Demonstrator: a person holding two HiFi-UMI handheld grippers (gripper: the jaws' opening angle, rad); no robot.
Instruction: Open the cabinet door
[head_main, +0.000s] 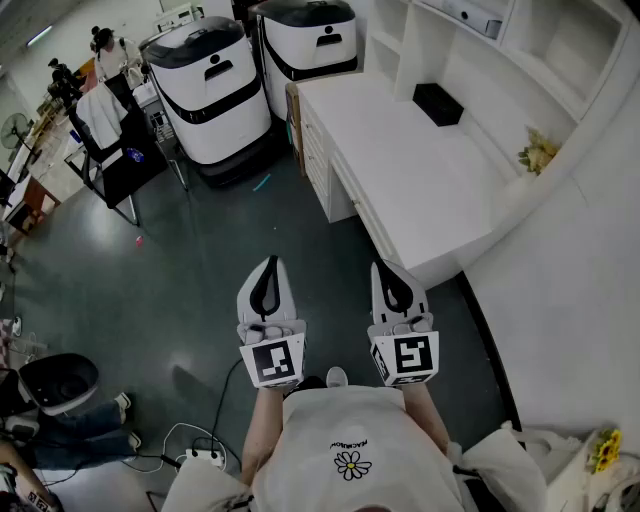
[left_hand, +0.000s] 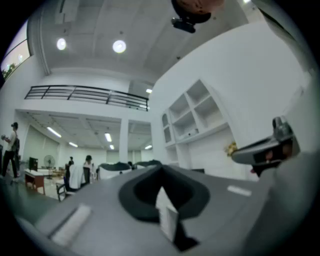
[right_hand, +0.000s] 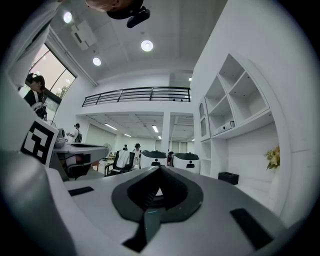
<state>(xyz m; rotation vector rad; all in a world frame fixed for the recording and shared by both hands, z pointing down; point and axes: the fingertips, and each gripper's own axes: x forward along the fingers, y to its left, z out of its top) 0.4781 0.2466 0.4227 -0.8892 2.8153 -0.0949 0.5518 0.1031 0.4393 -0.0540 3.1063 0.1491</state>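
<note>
**Left gripper** (head_main: 268, 266): held by the person (head_main: 345, 450) out over the dark floor (head_main: 180, 270), tipped slightly upward. Its fingers (left_hand: 161, 172) are together with nothing between them. The marker cube sits at its rear.

**Right gripper** (head_main: 389, 268): just beside the left gripper and held level. Its fingers (right_hand: 160, 172) are closed on each other and hold nothing. Its tip is near the closest corner of the surface.

**Cabinet front** (head_main: 317, 160): white, under the far end of the surface and facing the floor. It is ahead of both grippers and well apart from them. Its panels lie flush; which one is the door cannot be told.

**Surface** (head_main: 400, 170): a long white desk running along the wall, ahead and to the right of the grippers.

**Black box** (head_main: 437, 103): sits on the surface towards the back, near the shelving.

**Yellow flowers** (head_main: 538, 152): at the right edge of the surface.

**Shelving** (head_main: 560, 40): white open compartments above the surface.

**Two white-and-black machines** (head_main: 208, 85): stand side by side on the floor beyond the cabinet front.

**Dark chair** (head_main: 120, 160): far left, with a white garment draped over it.
</note>
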